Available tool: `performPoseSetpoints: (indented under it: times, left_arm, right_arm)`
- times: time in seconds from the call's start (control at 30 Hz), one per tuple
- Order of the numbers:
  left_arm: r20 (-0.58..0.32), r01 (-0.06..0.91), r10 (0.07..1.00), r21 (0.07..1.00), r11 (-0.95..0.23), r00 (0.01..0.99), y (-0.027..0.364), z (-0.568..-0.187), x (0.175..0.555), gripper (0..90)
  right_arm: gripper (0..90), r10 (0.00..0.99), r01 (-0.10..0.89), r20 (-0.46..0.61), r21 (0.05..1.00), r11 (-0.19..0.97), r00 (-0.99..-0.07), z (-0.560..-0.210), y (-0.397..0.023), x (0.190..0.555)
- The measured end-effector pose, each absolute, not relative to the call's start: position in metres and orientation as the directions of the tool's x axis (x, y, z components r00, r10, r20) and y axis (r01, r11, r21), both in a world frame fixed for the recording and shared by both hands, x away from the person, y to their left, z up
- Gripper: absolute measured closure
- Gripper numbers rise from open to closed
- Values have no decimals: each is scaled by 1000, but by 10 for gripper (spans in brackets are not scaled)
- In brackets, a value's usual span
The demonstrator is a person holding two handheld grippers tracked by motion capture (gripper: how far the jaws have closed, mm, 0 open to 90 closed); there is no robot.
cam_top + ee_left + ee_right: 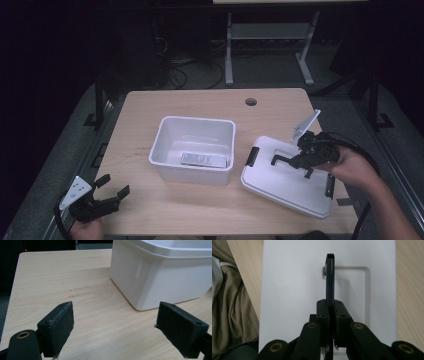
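- We clamp our right gripper [331, 307] on the black flat handle [330, 277] of the white rectangular plastic lid [287, 180]; the lid lies beneath the fingers.
- Our left gripper [115, 327] gapes wide, holding nothing; the white plastic tub [162, 277] stands beyond its fingers on the pale wooden table [62, 285].

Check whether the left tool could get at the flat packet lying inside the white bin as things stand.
Probably yes. The left tool is open and holds nothing, the white bin has no lid on it, and the packet lies uncovered on its floor. The near wall means coming in from above.

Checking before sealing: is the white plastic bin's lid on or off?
Off. The flat white lid lies beside the open white plastic bin, its black handle clamped by the right gripper.
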State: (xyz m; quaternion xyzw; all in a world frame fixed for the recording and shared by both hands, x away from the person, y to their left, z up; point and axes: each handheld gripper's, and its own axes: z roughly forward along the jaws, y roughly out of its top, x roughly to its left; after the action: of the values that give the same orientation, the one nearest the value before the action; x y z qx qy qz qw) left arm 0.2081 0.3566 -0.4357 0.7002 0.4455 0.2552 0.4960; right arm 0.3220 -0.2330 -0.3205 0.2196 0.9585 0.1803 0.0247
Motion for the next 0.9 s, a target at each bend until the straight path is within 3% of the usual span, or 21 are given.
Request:
performPoseSetpoints:
  times: [0.9]
  left_arm:
    - [-80, 368, 877, 923, -115, 474, 356, -436, 209, 135]
  right_arm:
    - [845, 403, 370, -17, 365, 855, -915, -245, -224, 317]
